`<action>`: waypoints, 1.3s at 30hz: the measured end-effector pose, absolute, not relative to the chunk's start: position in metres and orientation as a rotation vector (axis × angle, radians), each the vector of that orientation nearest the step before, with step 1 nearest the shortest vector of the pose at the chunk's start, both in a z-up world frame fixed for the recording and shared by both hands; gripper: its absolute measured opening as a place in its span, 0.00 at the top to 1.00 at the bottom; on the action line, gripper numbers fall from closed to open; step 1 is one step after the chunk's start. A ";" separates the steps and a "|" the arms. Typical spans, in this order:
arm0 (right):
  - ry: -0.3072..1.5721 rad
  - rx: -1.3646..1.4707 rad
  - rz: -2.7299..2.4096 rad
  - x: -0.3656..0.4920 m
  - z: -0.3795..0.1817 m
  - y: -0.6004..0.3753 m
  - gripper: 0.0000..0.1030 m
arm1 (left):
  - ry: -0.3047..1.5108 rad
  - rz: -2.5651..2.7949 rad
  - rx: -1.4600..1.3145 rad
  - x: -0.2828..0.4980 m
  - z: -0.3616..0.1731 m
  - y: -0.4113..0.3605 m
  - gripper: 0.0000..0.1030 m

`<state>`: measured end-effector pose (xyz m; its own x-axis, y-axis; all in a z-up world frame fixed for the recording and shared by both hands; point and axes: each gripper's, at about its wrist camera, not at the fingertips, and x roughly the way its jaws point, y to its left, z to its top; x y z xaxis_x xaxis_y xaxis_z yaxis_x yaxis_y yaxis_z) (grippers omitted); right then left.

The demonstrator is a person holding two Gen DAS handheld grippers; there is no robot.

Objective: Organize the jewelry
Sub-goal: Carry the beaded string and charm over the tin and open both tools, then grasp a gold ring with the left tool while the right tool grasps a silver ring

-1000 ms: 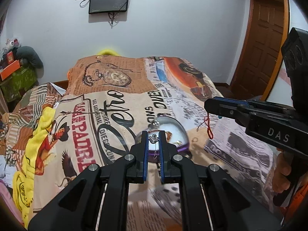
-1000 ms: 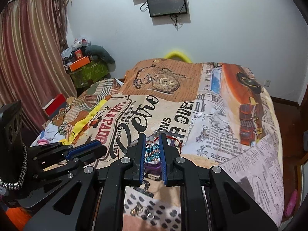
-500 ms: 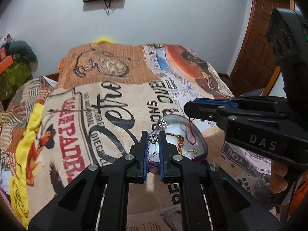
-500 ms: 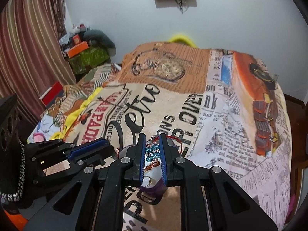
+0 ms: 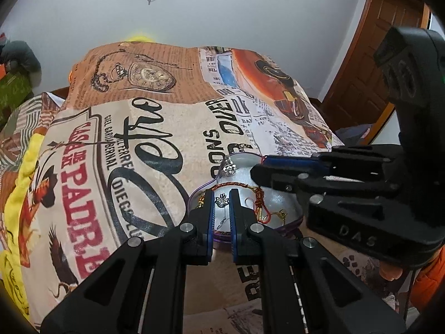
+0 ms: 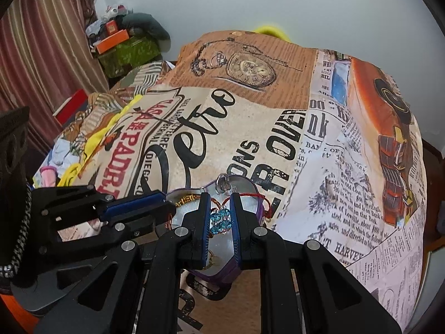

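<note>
Left wrist view, nearest first: the left gripper (image 5: 221, 204) is closed to a narrow gap on a small silver filigree charm (image 5: 221, 201), held over the shallow silver heart-shaped dish with a purple rim (image 5: 281, 199). Right wrist view: the right gripper (image 6: 220, 220) is likewise nearly closed, pinching a cluster of faceted turquoise bead earrings (image 6: 219, 220) above the same dish (image 6: 244, 186).

Both pieces look feather-light, hard and slippery, with thin wires likely to bend; a pinch on the solid body, not the hooks, seems safest. Already in the dish lie a red-and-gold braided cord bracelet (image 5: 260, 199) and a gold chain (image 5: 281, 213), limp things that would snag and drag if caught. A clear glass knob (image 5: 228, 167) sits at the dish's far rim, and beyond it spreads the retro newspaper-print bedspread (image 5: 155, 128).

Compared with a second ago, both grippers have dropped and tilted down toward the dish, which now fills more of each view; their holds are unchanged.
</note>
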<state>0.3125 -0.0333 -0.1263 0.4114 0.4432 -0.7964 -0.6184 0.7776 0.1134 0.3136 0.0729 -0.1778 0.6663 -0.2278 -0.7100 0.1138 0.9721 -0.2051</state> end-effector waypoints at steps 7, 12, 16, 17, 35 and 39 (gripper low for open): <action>0.949 -0.223 0.676 0.313 -0.129 -0.034 0.87 | 0.849 -0.191 -0.118 0.318 -0.182 0.067 0.92; 0.960 -0.230 0.674 0.312 -0.130 -0.035 0.87 | 0.858 -0.174 -0.118 0.317 -0.181 0.070 0.91; 0.988 -0.185 0.673 0.314 -0.128 -0.041 0.86 | 0.838 -0.119 -0.088 0.313 -0.176 0.076 0.82; 0.988 -0.179 0.676 0.313 -0.126 -0.042 0.86 | 0.837 -0.114 -0.090 0.312 -0.174 0.078 0.79; 0.808 -0.200 0.603 0.251 -0.073 -0.073 0.59 | 0.767 -0.106 -0.096 0.246 -0.123 0.078 0.59; 0.802 -0.206 0.588 0.237 -0.073 -0.081 0.59 | 0.777 -0.128 -0.094 0.232 -0.121 0.070 0.59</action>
<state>0.2366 -0.0809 -0.0726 0.5465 0.4160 -0.7268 -0.5674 0.8223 0.0440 0.2320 0.0704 -0.1215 0.7062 -0.1494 -0.6921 0.0804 0.9881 -0.1312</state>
